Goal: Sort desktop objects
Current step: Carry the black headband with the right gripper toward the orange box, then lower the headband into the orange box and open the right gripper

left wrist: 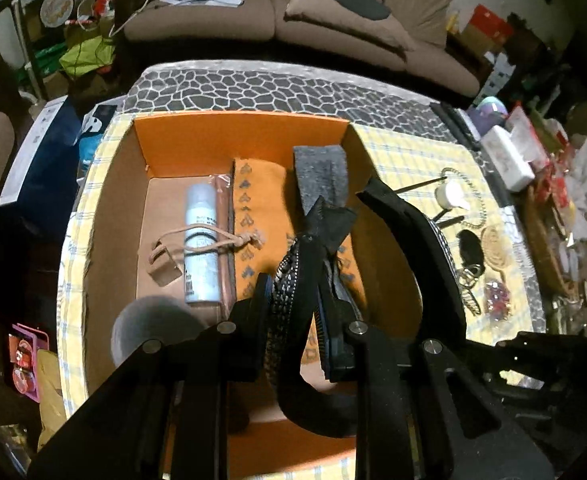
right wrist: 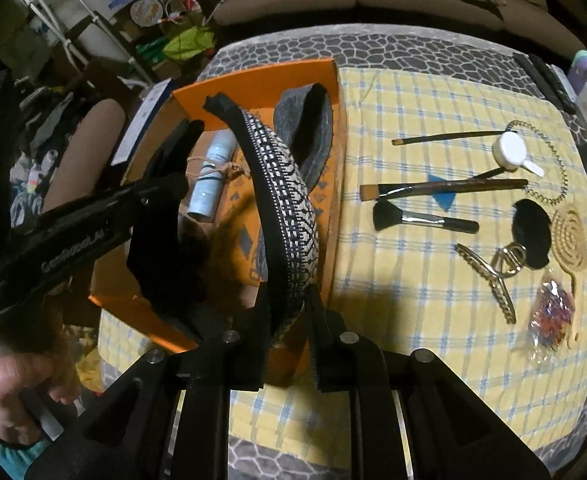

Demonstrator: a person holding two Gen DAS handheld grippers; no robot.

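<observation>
A black-and-white patterned headband point(right wrist: 289, 200) arches over the orange cardboard box point(right wrist: 261, 76). My right gripper point(right wrist: 289, 312) is shut on its lower end. My left gripper point(left wrist: 297, 300) is shut on its other end point(left wrist: 289, 280), above the box's inside point(left wrist: 113, 208). In the right wrist view the left gripper point(right wrist: 161, 200) comes in from the left over the box. In the box lie a white spray bottle point(left wrist: 201, 240), a grey felt headband point(left wrist: 323, 176), an orange patterned cloth point(left wrist: 257, 216) and a tan cord with a tag point(left wrist: 161, 264).
On the yellow checked cloth point(right wrist: 413, 280), right of the box, lie makeup brushes point(right wrist: 425, 218), a white jar point(right wrist: 511, 150), a thin wire headband point(right wrist: 557, 168), a black puff point(right wrist: 531, 232), a gold hair claw point(right wrist: 489, 280), a wooden comb point(right wrist: 571, 240) and a bag of small bands point(right wrist: 551, 312). A sofa point(left wrist: 293, 12) stands behind the table.
</observation>
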